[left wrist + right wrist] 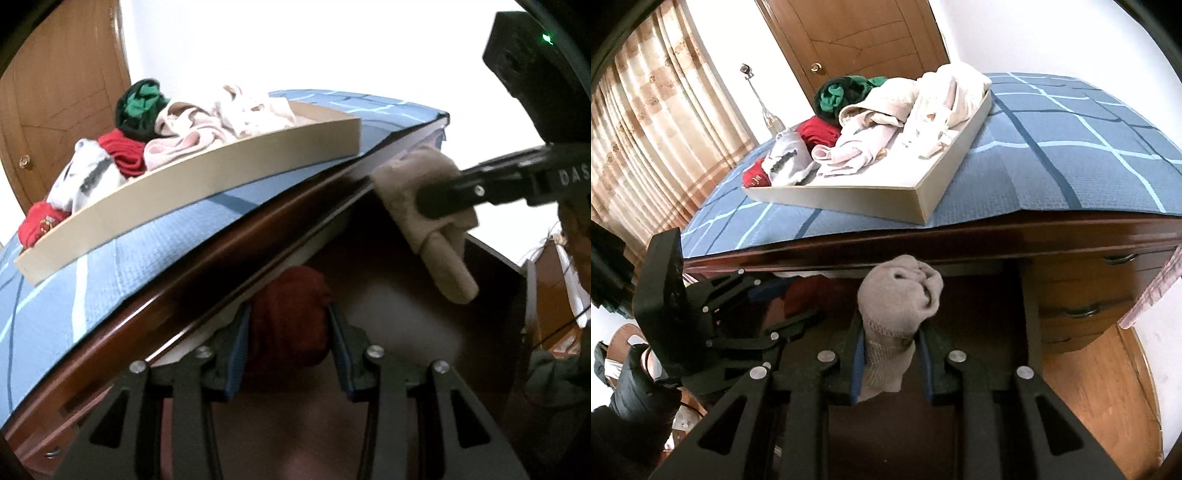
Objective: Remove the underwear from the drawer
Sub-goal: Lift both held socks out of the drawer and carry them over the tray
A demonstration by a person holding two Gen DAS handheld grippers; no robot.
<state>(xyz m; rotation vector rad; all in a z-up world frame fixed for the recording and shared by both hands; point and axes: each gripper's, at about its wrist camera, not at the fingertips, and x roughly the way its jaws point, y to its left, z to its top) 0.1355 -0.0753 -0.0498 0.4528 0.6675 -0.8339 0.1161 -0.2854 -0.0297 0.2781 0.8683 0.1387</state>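
Down by the dark wooden drawer point(491, 295), the left gripper point(288, 332) is squeezing a dark red bundle point(291, 317) between its fingers. Beside it, the right gripper point(888, 343) is pinching a rolled beige piece point(897, 295) (it looks like knitted cloth). Up on the blue checked tabletop point(1034, 162), a shallow tray point(849, 203) is holding a pile of clothes point(886, 110).

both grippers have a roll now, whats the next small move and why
Probably lift both up toward the tray. The left gripper grips a dark red roll and the right gripper a beige roll, both below the dresser top.
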